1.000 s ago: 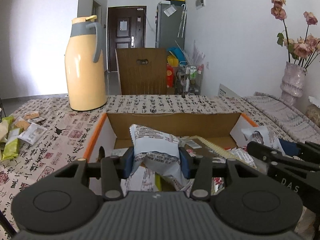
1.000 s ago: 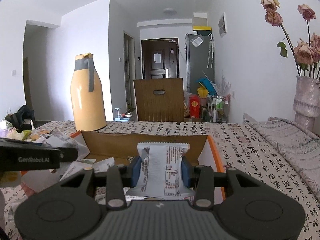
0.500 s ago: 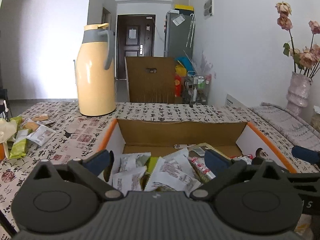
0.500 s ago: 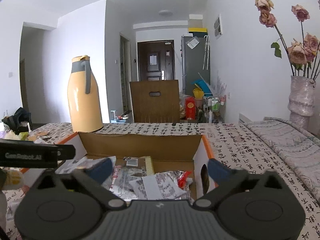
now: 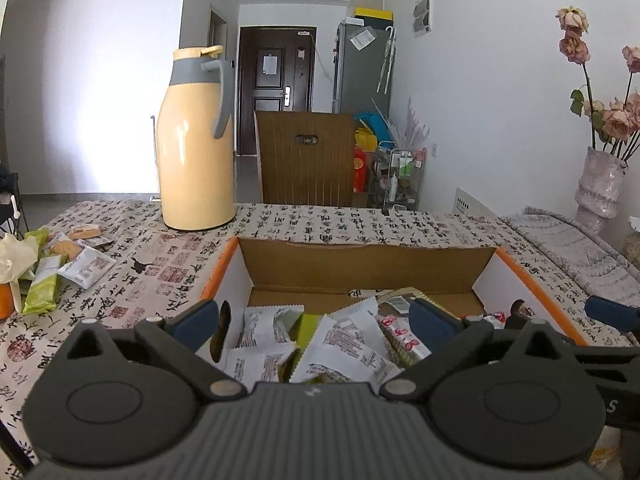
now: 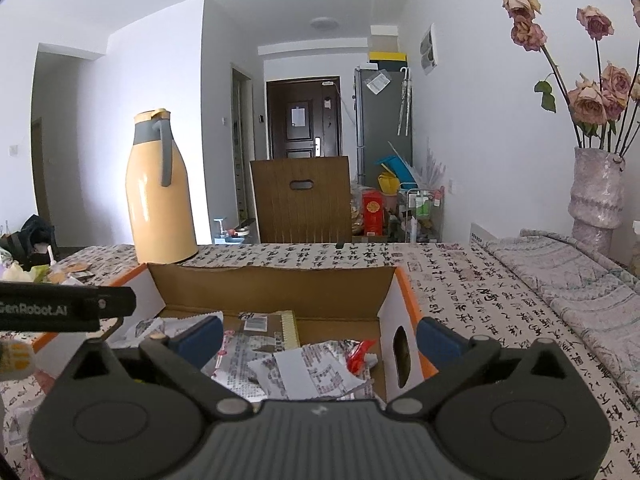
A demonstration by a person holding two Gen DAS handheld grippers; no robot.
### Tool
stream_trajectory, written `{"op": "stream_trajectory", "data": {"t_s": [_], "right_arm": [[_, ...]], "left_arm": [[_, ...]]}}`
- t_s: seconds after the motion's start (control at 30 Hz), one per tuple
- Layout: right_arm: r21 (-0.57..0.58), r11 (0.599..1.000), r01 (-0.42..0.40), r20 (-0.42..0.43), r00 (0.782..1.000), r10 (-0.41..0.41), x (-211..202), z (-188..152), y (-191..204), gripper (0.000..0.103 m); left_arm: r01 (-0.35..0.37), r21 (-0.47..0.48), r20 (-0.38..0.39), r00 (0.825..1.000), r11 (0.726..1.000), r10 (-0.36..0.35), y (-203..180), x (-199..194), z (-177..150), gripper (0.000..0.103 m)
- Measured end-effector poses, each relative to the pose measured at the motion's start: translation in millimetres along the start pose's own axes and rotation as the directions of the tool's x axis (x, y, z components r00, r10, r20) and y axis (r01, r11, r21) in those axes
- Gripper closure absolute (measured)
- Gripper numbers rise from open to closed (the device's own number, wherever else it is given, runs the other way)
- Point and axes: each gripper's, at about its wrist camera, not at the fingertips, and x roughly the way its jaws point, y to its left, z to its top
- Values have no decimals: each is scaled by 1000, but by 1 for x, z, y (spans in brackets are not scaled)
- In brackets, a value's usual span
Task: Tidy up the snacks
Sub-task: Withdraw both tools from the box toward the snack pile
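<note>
Snacks (image 5: 344,344) are lying heaped in the open cardboard box (image 5: 368,266), mostly white wrappers with a green one and some red-printed ones among them; from the right wrist I'm seeing the same pile (image 6: 304,368) with a brown ridged pack at the back. I'm going big to small from here. Table (image 5: 320,220) is carrying everything under a cloth printed with calligraphy. Box is sitting mid-table with orange edging and white side walls, one side wall (image 6: 400,348) showing an oval hand hole. Yellow thermos jug (image 5: 196,140) with a grey handle is standing upright behind the box's far left corner, apart from it. Vase (image 6: 596,196) of dried roses is standing far right. Left gripper (image 5: 316,326) is hovering over the box's near edge, jaws spread wide, nothing between them. Right gripper (image 6: 318,336) is doing the same at the box's right end, jaws released and gripping nothing. A loose batch of packets (image 5: 60,264) is lying on the table's left side, well apart from the box, green and white wrappers mixed with small biscuit packs.
</note>
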Motion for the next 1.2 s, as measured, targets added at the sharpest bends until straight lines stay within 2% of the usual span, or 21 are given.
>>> {"op": "stream_trajectory", "data": {"t_s": [0.33, 0.7, 1.2], "right_arm": [[-10, 1000, 16, 17, 1000, -16, -33, 13, 4, 0], [-24, 1000, -3, 8, 1000, 3, -80, 4, 20, 0], [-24, 998, -55, -123, 991, 52, -114, -46, 30, 0]], "left_arm": [[18, -15, 40, 999, 1000, -18, 4, -43, 7, 0], [18, -18, 39, 999, 1000, -18, 18, -85, -9, 0], [15, -11, -54, 998, 1000, -16, 48, -112, -62, 0]]}}
